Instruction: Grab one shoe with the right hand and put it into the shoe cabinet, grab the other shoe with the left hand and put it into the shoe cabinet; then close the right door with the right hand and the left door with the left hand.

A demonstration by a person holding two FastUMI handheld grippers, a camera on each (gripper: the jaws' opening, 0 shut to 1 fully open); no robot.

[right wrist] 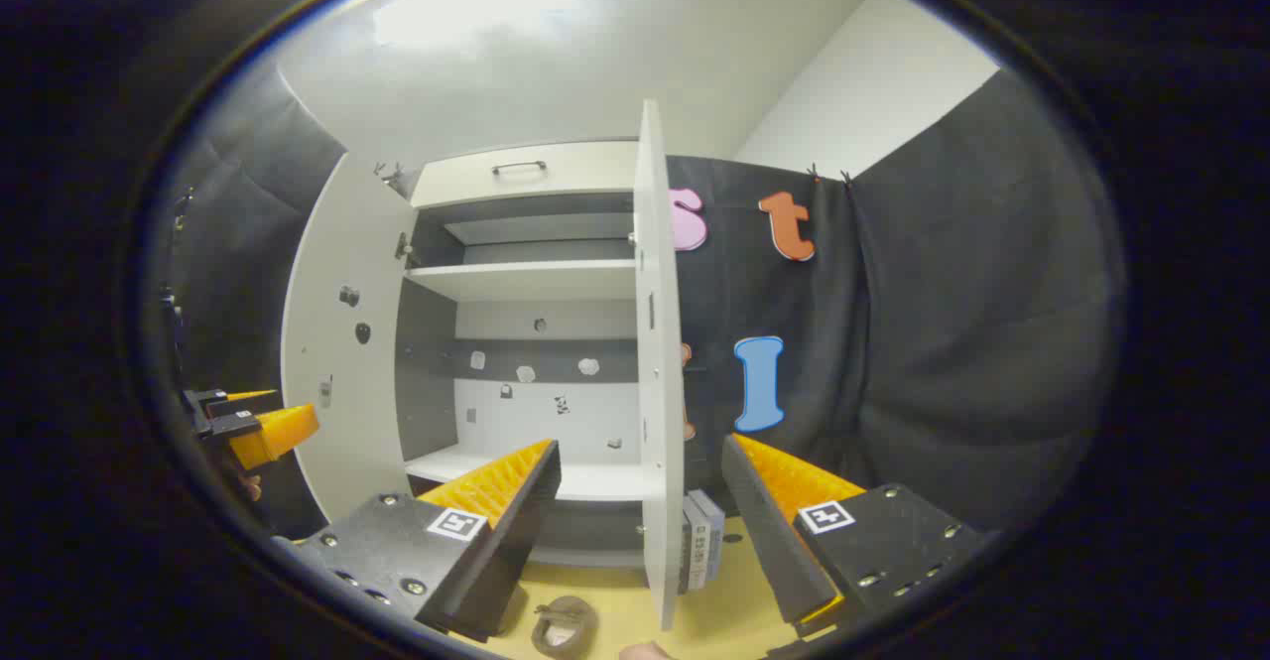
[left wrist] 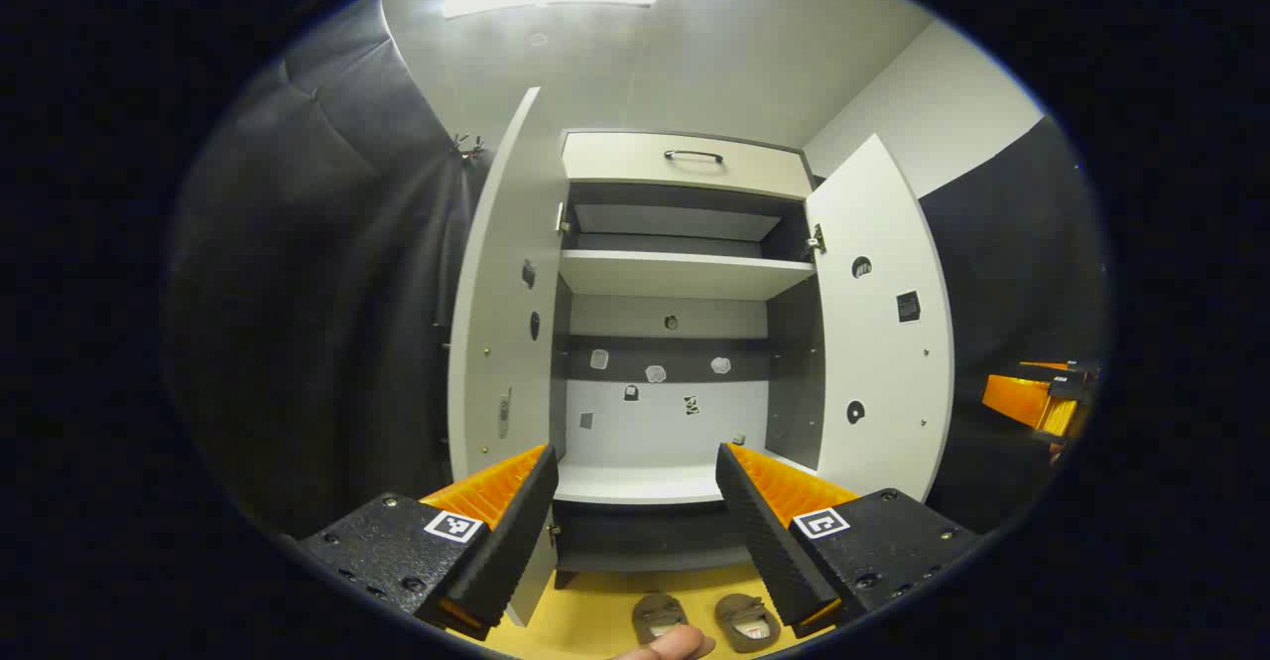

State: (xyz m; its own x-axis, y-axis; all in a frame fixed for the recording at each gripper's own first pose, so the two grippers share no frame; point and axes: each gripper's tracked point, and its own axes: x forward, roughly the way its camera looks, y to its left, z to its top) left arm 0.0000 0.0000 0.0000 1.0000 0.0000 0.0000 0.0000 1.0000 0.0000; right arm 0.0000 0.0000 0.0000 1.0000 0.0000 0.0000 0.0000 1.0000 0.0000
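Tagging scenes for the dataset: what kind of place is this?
Looks like a staged recording booth, not a real home: a white shoe cabinet with both doors open, a pair of shoes on a yellow floor, and black cloth draped as walls.

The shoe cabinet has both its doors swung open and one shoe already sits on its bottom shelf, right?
Not quite. Both doors, the left door and the right door, are open, but the bottom shelf of the shoe cabinet is bare. The left gripper view shows both shoes on the yellow floor in front of it.
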